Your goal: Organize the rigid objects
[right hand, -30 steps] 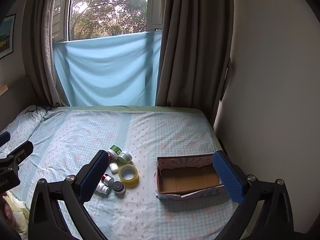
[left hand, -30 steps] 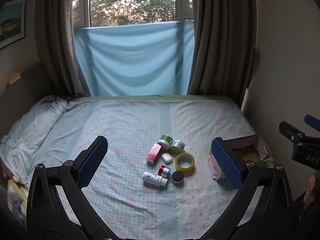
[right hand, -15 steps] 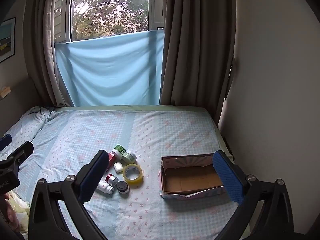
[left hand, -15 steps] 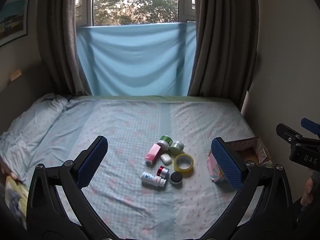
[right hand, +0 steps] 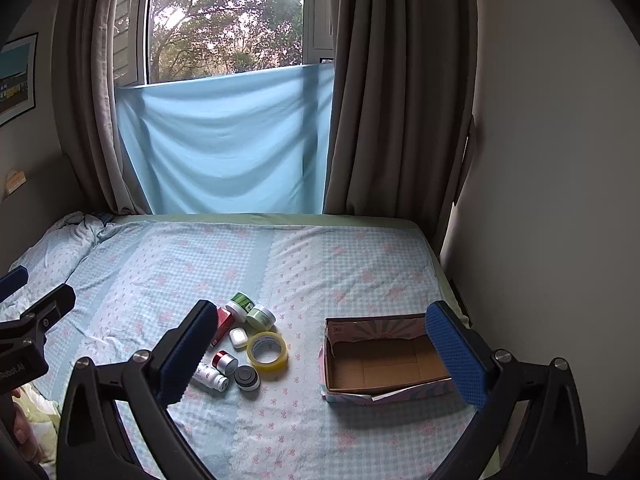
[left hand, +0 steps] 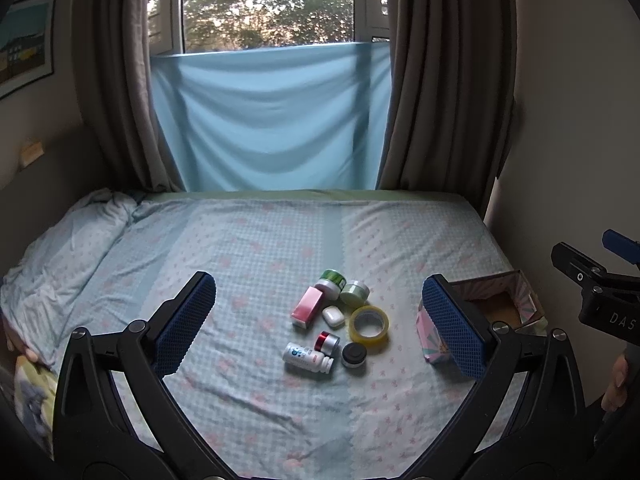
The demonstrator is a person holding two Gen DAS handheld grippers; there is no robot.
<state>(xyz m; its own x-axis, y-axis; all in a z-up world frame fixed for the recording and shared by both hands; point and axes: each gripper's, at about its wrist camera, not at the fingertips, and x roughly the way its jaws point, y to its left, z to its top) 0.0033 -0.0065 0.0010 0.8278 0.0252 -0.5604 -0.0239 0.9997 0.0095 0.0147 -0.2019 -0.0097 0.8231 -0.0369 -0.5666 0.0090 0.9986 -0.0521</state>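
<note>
Both the left gripper [left hand: 320, 316] and right gripper [right hand: 320, 344] hover spread wide and empty (nothing packed yet), so the next move is descending onto the bed's clustered tape roll [right hand: 267, 351] and jars beside the empty box [right hand: 384, 364].

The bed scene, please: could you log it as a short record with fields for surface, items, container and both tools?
surface: bed with a patterned sheet
items: tape roll, pink box, white case, two green-lidded jars, red-capped vial, white bottle lying on its side, black-lidded jar, all clustered together
container: open cardboard box, empty, to the right of the cluster
left tool: open, holding nothing, above the bed
right tool: open, holding nothing, above the bed
</note>
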